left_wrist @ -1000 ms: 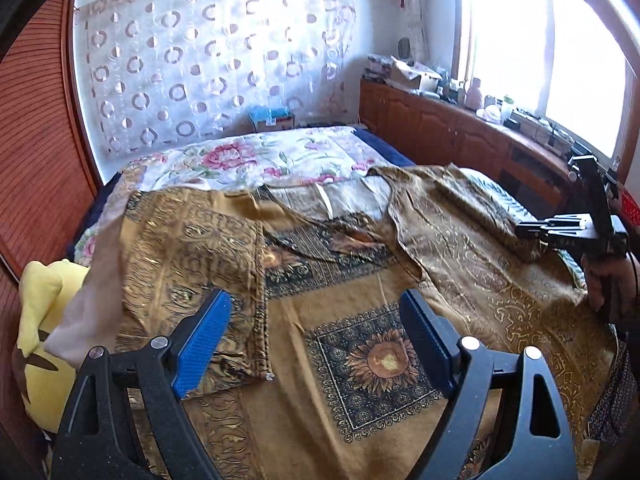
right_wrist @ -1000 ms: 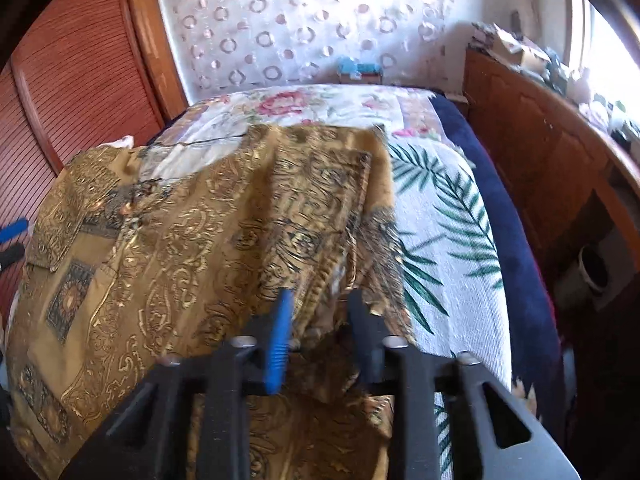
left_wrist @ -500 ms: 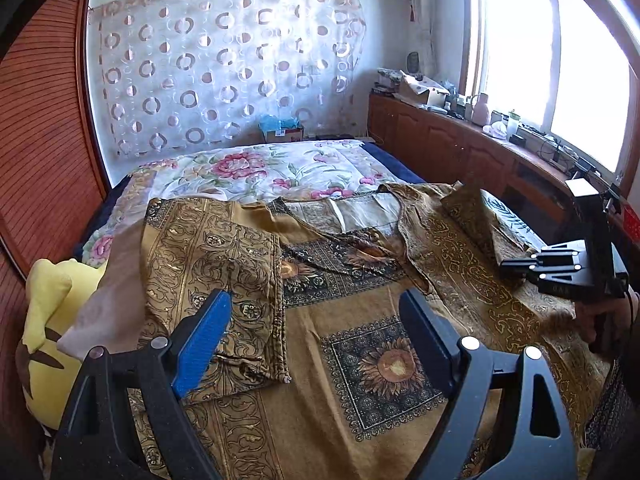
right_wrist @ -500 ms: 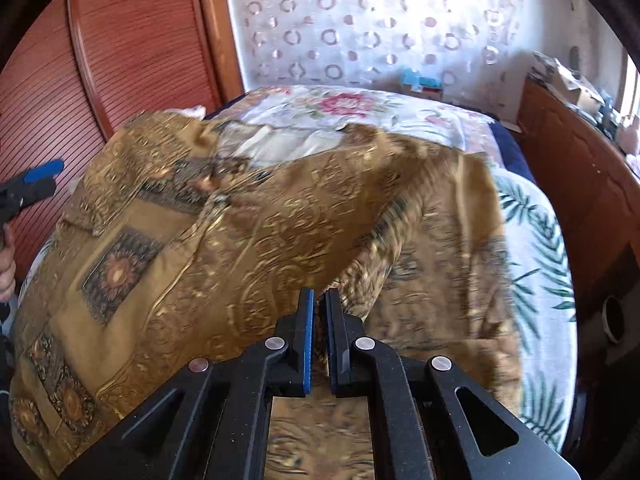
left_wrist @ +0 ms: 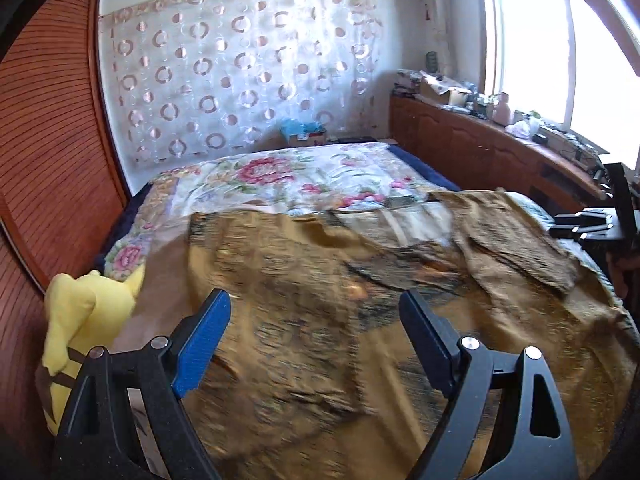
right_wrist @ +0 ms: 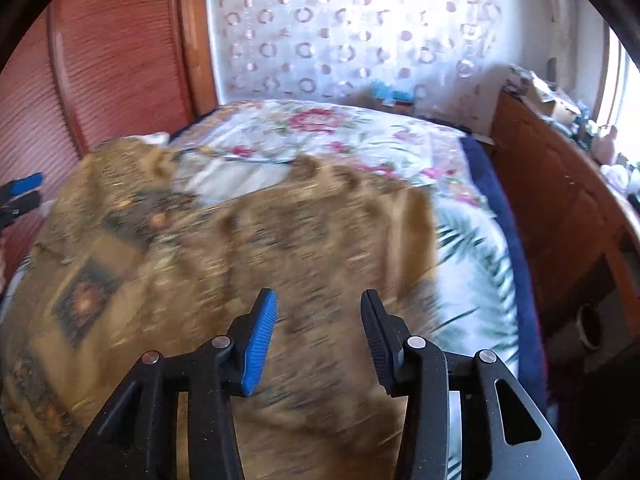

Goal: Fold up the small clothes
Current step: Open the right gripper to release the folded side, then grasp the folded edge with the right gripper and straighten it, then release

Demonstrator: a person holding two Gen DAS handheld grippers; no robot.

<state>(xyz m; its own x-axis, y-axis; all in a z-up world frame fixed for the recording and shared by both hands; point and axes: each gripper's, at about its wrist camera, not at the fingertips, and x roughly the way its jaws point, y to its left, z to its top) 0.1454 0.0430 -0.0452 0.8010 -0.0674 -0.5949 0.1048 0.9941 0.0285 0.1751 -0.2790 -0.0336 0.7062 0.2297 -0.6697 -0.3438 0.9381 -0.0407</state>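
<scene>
Both claws released: left gripper (left_wrist: 314, 334), right gripper (right_wrist: 318, 330), over blurred gold garment (left_wrist: 320, 300). Yellow plush (left_wrist: 80, 320) lower left, floral bedspread (left_wrist: 280, 176) mid-frame.

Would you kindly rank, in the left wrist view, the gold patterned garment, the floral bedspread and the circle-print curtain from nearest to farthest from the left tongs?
1. Gold patterned garment: right below the open left tongs.
2. Floral bedspread: beyond the garment, mid-bed.
3. Circle-print curtain: on the far wall.

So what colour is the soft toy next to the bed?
The plush toy is bright yellow with a brown strap, seen best in the left wrist view.
</scene>
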